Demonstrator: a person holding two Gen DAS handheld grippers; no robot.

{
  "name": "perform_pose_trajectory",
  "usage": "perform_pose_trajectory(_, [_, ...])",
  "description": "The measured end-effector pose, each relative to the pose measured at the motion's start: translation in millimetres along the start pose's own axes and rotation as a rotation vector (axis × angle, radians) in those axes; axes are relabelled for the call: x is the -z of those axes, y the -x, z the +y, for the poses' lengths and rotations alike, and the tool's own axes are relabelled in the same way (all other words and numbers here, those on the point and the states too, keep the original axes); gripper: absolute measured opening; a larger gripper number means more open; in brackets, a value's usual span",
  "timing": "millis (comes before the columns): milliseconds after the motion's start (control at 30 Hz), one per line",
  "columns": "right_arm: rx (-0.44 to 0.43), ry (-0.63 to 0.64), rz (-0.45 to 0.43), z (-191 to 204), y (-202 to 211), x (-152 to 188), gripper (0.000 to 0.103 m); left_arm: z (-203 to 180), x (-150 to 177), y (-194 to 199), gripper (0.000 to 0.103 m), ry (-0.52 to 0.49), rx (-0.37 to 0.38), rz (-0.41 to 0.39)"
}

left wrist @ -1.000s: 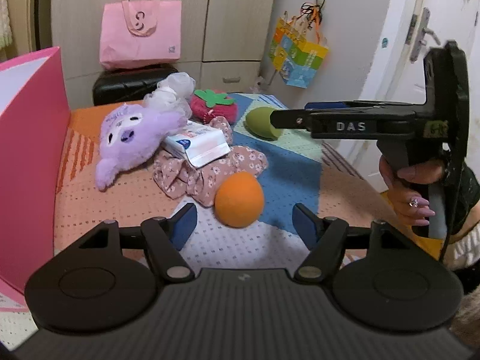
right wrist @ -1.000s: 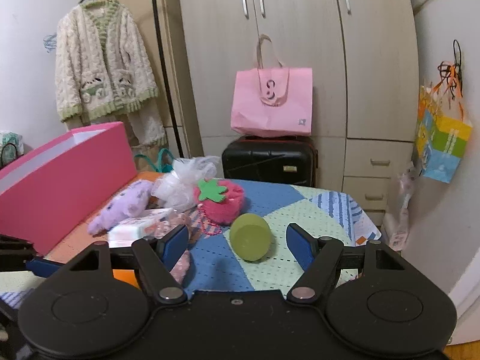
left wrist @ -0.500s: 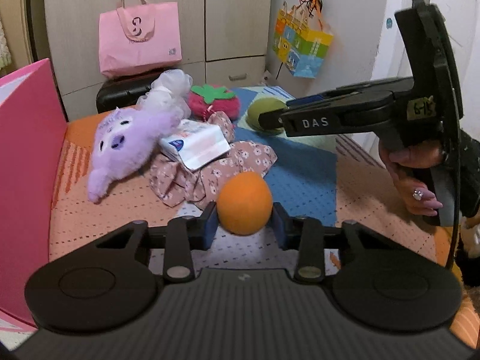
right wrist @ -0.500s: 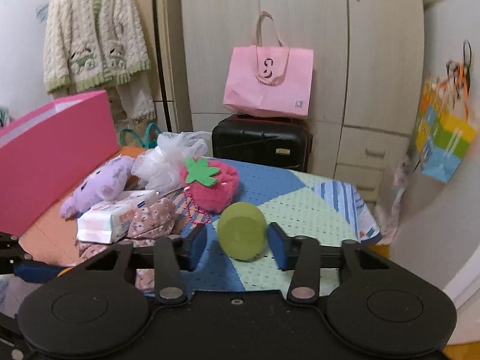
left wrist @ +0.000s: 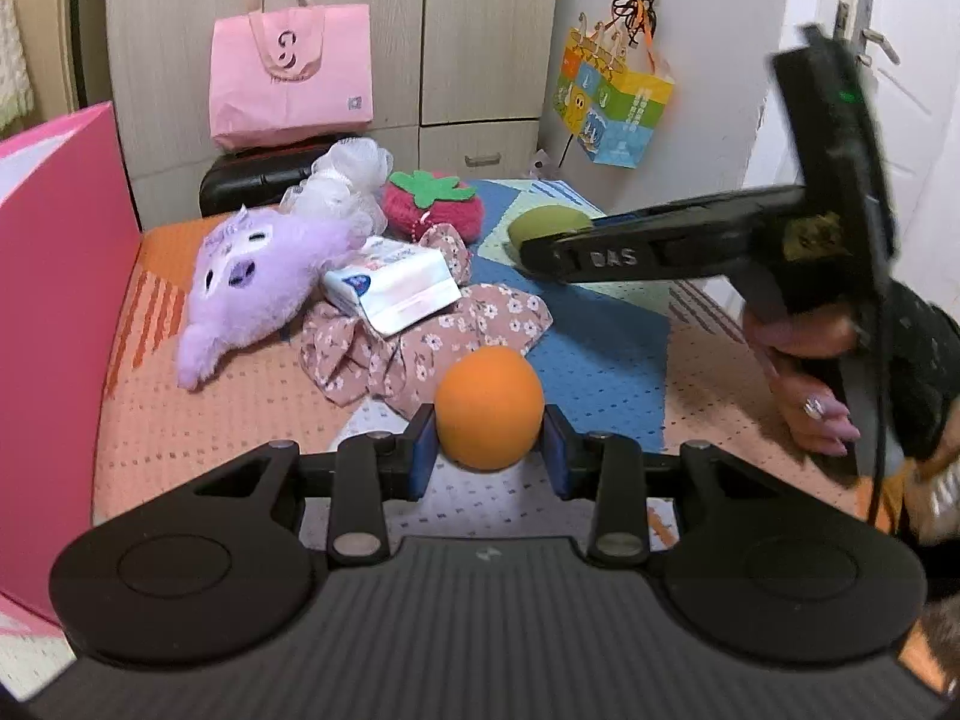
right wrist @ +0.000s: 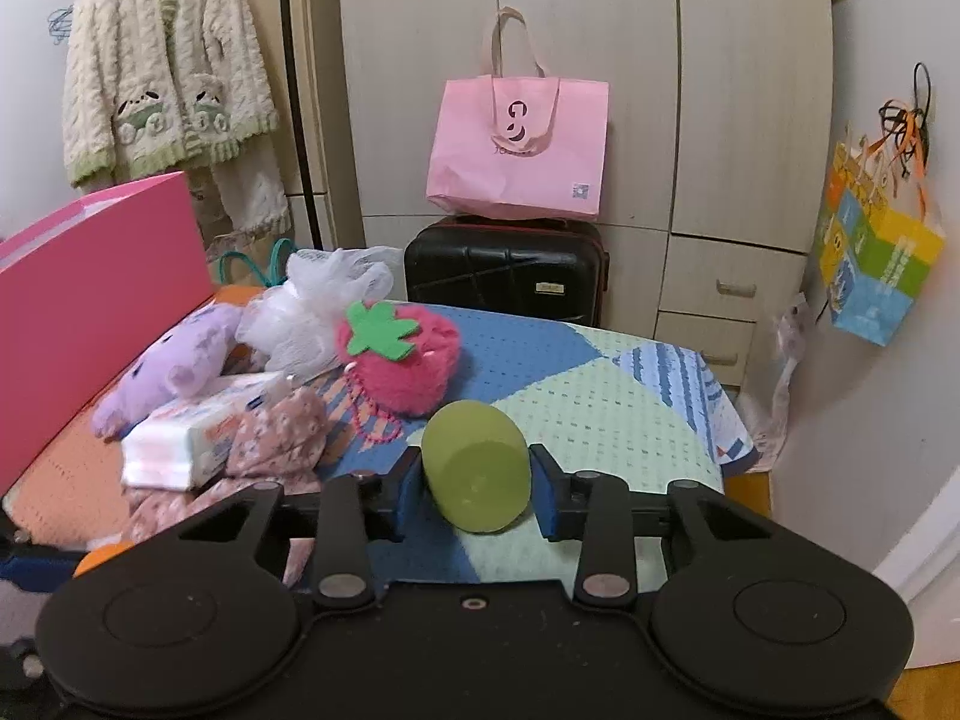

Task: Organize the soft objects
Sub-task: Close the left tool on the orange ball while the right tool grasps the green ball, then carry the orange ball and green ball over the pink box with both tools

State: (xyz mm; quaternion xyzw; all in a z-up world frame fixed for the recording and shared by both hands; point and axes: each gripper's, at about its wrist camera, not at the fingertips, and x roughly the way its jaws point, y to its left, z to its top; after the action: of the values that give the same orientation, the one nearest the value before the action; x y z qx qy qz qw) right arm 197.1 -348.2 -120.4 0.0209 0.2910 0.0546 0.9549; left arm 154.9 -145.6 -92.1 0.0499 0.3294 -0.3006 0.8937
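Clamped between the blue pads of the left tool (left wrist: 489, 459) is the orange ball (left wrist: 489, 408), low over the near surface (left wrist: 228, 414); the right tool (right wrist: 474, 492) is closed on the green sponge (right wrist: 475, 468), farther right. The pink box (left wrist: 54, 324) stands at the far left, nearer the left tool, so that load is best carried leftward first.

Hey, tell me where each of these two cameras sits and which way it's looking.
Left wrist: rides the left hand-held gripper, facing forward and down at the orange sponge it clamps; the right hand shows.
Right wrist: rides the right hand-held gripper, facing forward and down at the green sponge it clamps.
Shared: purple plush, strawberry pouch, pink bag.
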Motion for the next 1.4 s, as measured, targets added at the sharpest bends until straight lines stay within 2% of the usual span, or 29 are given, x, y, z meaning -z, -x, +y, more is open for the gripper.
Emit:
perform_pose_trajectory(133, [-0.018, -0.065, -0.017, 4.1, 22.0, 11.7, 0.042, 2.4, 3.7, 5.4, 0.035, 0.023, 0.010, -0.005])
perform_pose_trajectory(333, [0.013, -0.123, -0.009, 23.4, 51.4, 37.0, 0.043, 7.8, 8.3, 19.3, 0.035, 0.047, 0.022, 0.001])
perform_pose_trajectory(433, [-0.010, -0.146, -0.015, 35.0, 65.9, 47.5, 0.043, 12.6, 11.5, 26.7, 0.035, 0.066, 0.021, 0.003])
perform_pose_trajectory(767, [-0.065, -0.137, -0.006, 64.2, 99.2, 64.8, 0.043, 21.5, 19.7, 55.9, 0.035, 0.099, 0.002, 0.018])
perform_pose_trajectory(933, [-0.196, -0.183, 0.006, 76.2, 114.3, 72.4, 0.043, 31.0, 23.6, 75.2, 0.035, 0.110, -0.001, 0.043])
perform_pose_trajectory(1167, [-0.281, -0.111, 0.039, 107.5, 129.4, 70.1, 0.043, 46.6, 32.2, 105.0, 0.035, 0.118, -0.037, 0.080])
perform_pose_trajectory(1400, [-0.360, -0.040, 0.051, 130.7, 141.7, 55.1, 0.044, 74.9, 42.7, 134.2, 0.035, 0.187, -0.008, 0.109])
